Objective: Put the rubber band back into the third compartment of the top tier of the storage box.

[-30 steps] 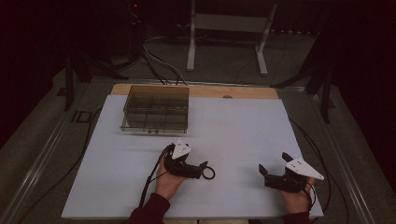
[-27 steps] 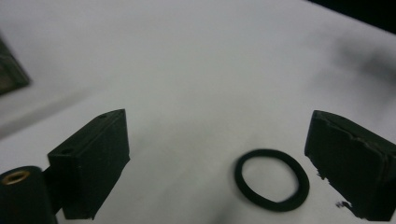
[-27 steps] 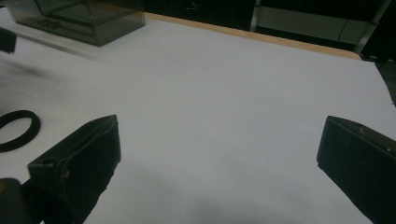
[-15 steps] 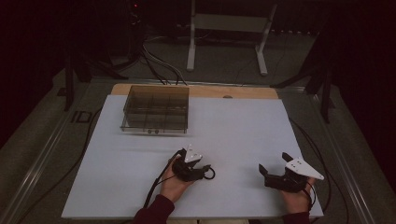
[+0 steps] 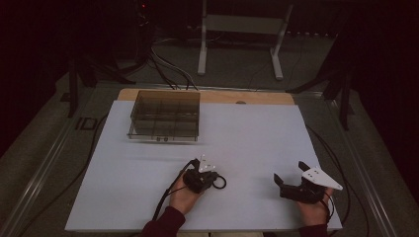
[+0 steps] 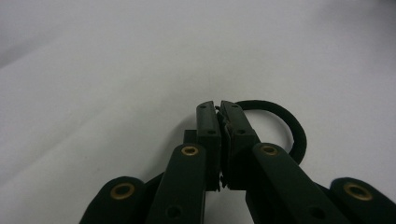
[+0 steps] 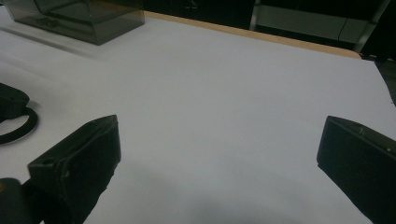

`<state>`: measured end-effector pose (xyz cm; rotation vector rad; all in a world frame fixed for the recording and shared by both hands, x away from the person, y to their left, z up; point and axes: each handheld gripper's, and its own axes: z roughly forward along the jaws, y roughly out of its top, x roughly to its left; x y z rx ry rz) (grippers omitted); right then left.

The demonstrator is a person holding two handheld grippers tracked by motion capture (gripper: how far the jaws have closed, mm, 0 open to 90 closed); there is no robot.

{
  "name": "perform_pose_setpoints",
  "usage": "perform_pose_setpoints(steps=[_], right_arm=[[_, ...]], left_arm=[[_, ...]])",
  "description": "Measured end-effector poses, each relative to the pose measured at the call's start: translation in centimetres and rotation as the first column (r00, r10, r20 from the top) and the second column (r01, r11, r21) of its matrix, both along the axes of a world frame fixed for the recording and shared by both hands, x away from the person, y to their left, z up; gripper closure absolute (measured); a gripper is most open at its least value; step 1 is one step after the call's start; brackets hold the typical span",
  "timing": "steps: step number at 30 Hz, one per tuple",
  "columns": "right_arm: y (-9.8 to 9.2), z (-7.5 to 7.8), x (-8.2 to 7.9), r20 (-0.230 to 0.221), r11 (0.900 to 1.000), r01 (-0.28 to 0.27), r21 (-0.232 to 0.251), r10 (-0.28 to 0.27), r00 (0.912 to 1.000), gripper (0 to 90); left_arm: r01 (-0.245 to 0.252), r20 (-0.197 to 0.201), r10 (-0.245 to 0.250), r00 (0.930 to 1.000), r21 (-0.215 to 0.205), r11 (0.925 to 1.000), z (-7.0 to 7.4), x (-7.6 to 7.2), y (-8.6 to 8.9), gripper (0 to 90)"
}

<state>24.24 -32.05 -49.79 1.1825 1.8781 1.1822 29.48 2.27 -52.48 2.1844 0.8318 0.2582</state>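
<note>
A black elastic ring (image 6: 289,126) lies on the white table sheet (image 5: 247,138). My left gripper (image 6: 219,105) is shut, its jaws pressed together with the ring's near side pinched between them. From above, the left gripper (image 5: 210,179) sits low at the front centre of the table, and the ring (image 5: 220,181) sticks out to its right. My right gripper (image 5: 289,174) hovers at the front right, open, with nothing between its jaws (image 7: 219,140). The ring (image 7: 21,129) and the left gripper's body (image 7: 9,103) also appear at the left edge of the right gripper view.
A clear smoky box with compartments (image 5: 165,117) stands at the back left of the sheet; its corner (image 7: 79,16) appears at the top left of the right gripper view. A wooden table edge (image 5: 247,97) runs behind it. Cables (image 5: 170,195) trail from the grippers.
My left gripper has shifted a little to the right and toward the near edge, turning as it went, with the ring staying at its tip. The right gripper has not moved.
</note>
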Motion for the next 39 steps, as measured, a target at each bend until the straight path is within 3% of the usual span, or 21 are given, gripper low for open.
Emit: perform_pose_setpoints(steps=[14, 39], right_arm=[[0.0, -0.1, 0.1, -0.004, 1.000, 0.002, -0.002, -0.002, 1.0000, 0.1], [0.0, -0.1, 0.1, -0.013, 1.000, 0.007, -0.002, -0.007, 0.9999, 0.1]], left_arm=[[-0.033, 0.015, 0.033, 0.9993, -0.024, 0.9992, 1.1, 0.3, 0.8, 88.4], [-0.044, 0.041, 0.045, 0.9981, -0.040, 0.9983, 3.2, 0.8, 1.1, 88.4]])
